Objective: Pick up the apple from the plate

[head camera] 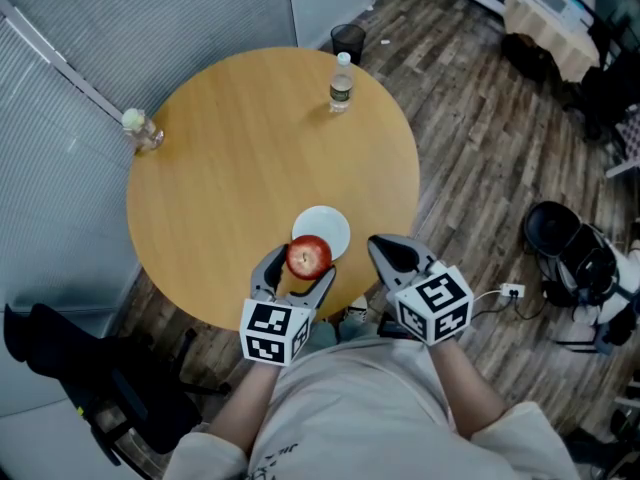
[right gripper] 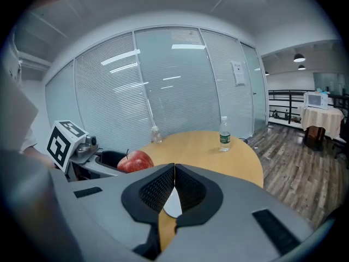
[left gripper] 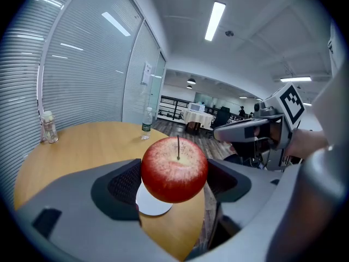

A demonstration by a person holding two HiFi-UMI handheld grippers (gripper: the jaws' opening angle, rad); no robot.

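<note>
A red apple (head camera: 309, 256) is clamped between the jaws of my left gripper (head camera: 300, 266), held above the near edge of the round wooden table (head camera: 240, 158). In the left gripper view the apple (left gripper: 174, 168) fills the space between both jaws, stem up, with the white plate (left gripper: 152, 204) below it. The plate (head camera: 328, 225) is bare, just beyond the apple. My right gripper (head camera: 392, 253) hovers to the right of the plate, jaws pressed together with nothing between them. The right gripper view shows the apple (right gripper: 134, 161) at the left and the plate (right gripper: 173, 203) behind its jaws.
A water bottle (head camera: 341, 82) stands at the table's far edge, and a small clear bottle (head camera: 141, 128) at its left edge. A dark bin (head camera: 348, 40) sits on the floor beyond the table. A black chair (head camera: 565, 248) is at the right. Glass walls with blinds stand left.
</note>
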